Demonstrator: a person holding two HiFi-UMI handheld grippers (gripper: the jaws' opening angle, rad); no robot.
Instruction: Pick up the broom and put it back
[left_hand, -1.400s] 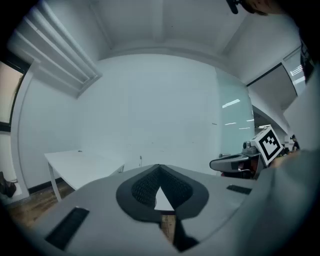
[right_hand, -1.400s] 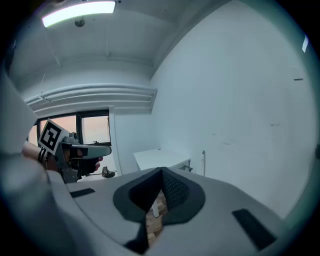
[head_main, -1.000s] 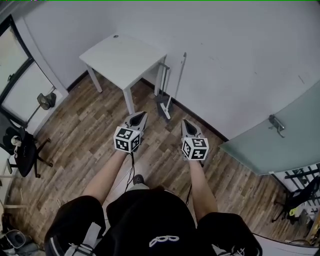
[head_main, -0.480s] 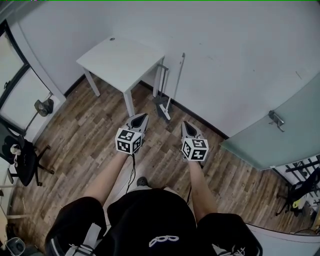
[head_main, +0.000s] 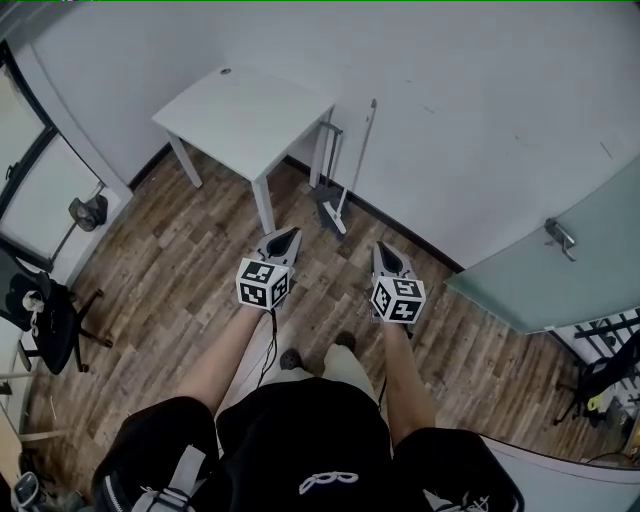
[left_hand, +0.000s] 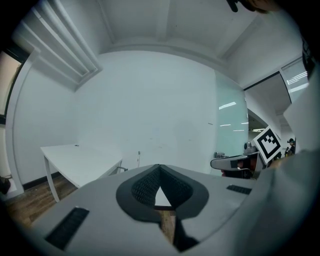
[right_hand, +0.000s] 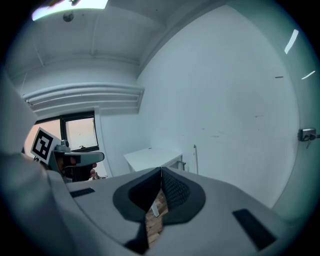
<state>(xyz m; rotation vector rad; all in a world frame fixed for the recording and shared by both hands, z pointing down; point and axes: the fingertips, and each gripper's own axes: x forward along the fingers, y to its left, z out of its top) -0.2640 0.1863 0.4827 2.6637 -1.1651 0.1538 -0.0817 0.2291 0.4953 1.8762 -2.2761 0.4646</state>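
Observation:
The broom (head_main: 355, 160) leans upright against the white wall, its pale handle rising from a grey head (head_main: 330, 212) on the wood floor beside the table leg. Its thin handle also shows in the left gripper view (left_hand: 139, 159) and in the right gripper view (right_hand: 195, 157). My left gripper (head_main: 291, 233) and right gripper (head_main: 381, 250) are held side by side in front of me, pointing at the wall, both short of the broom. The jaws of each are shut tip to tip with nothing between them, the left gripper (left_hand: 159, 166) and right gripper (right_hand: 161, 170) alike.
A white square table (head_main: 245, 115) stands in the corner left of the broom. A frosted glass door with a lever handle (head_main: 560, 240) is at the right. An office chair (head_main: 40, 310) stands at the far left, a dark rack (head_main: 610, 370) at the far right.
Both grippers have drifted a little toward the wall and lower in the head view. The person's feet have come into sight below the hands. The jaws have stayed shut.

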